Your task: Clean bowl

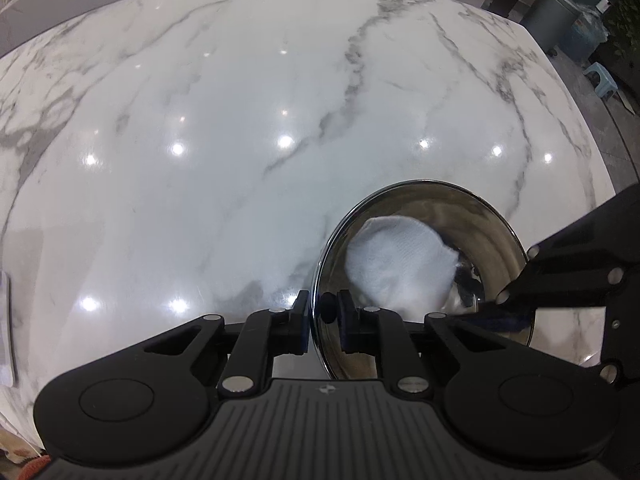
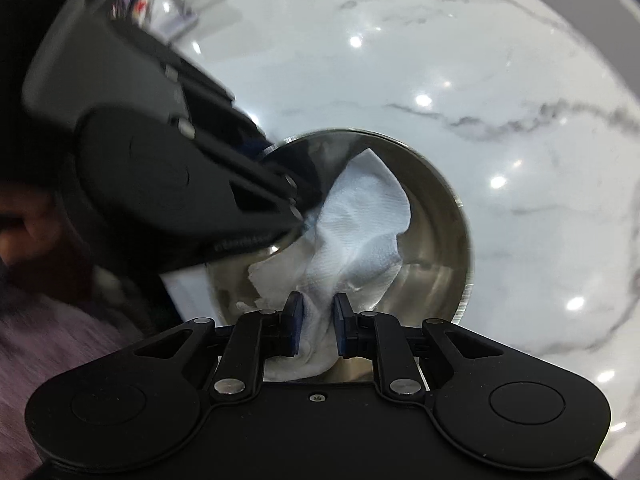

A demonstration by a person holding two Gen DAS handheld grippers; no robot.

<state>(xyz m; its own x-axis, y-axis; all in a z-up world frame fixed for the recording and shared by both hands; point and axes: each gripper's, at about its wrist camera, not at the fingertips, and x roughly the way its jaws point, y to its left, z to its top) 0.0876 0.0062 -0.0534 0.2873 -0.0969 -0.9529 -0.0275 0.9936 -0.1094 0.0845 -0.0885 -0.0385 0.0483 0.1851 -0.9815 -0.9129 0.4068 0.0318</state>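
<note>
Our right gripper (image 2: 317, 322) is pinched tight on the white cloth (image 2: 360, 216), pressing it down inside the steel bowl (image 2: 444, 264). Our left gripper (image 1: 323, 312) clamps the bowl's near rim, one finger inside, one outside. Bowl sits on the marble table (image 1: 224, 128).

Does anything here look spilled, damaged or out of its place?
Nothing stands out. The left gripper clamps the rim of the steel bowl, the right gripper holds the white cloth inside it, and no spill shows on the marble counter.
</note>
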